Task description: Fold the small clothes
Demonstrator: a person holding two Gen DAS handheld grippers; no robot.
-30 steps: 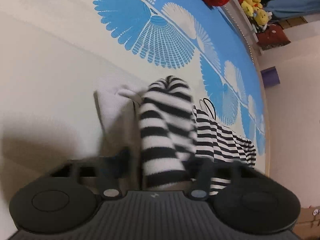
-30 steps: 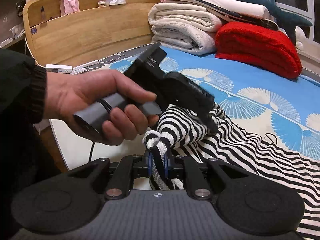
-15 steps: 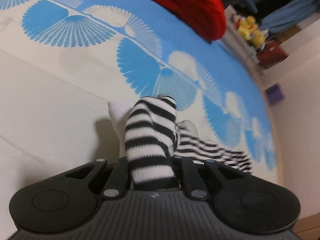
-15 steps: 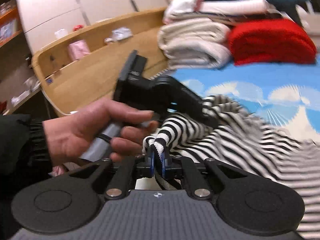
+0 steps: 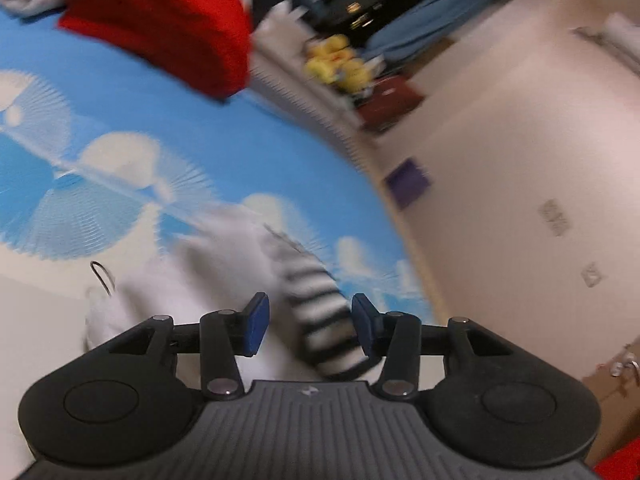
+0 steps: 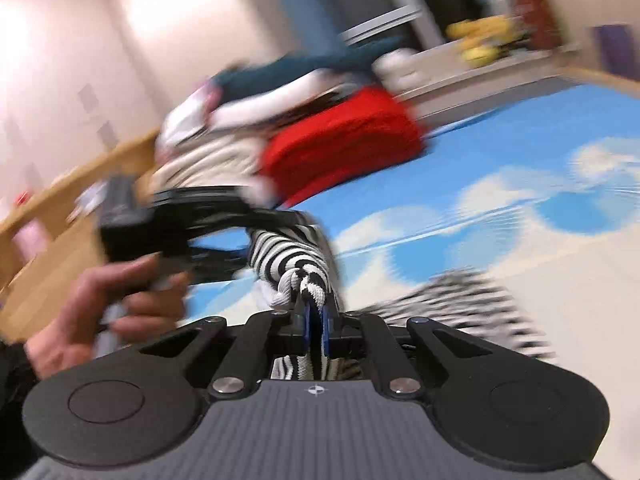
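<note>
A black-and-white striped knit garment (image 5: 326,324) lies on the blue-and-white bed cover (image 5: 100,152). In the left wrist view my left gripper (image 5: 308,326) is open, its blue pads apart, and a striped part of the garment hangs loose between them. In the right wrist view my right gripper (image 6: 314,322) is shut on a bunched fold of the striped garment (image 6: 294,258). The left gripper (image 6: 192,236) and the hand holding it show there, close beside the same fold. The rest of the garment (image 6: 452,304) trails to the right, blurred.
A folded red blanket (image 5: 160,20) and a pile of folded white bedding (image 6: 208,160) sit at the far end of the bed. A wooden headboard (image 6: 48,208) is to the left. Yellow plush toys (image 5: 336,60) sit beyond the bed edge. Both views are motion-blurred.
My left gripper has opened and let go of the striped garment. Both grippers have swung, and the views now face the red blanket and the room. The right gripper stays shut on the fold.
</note>
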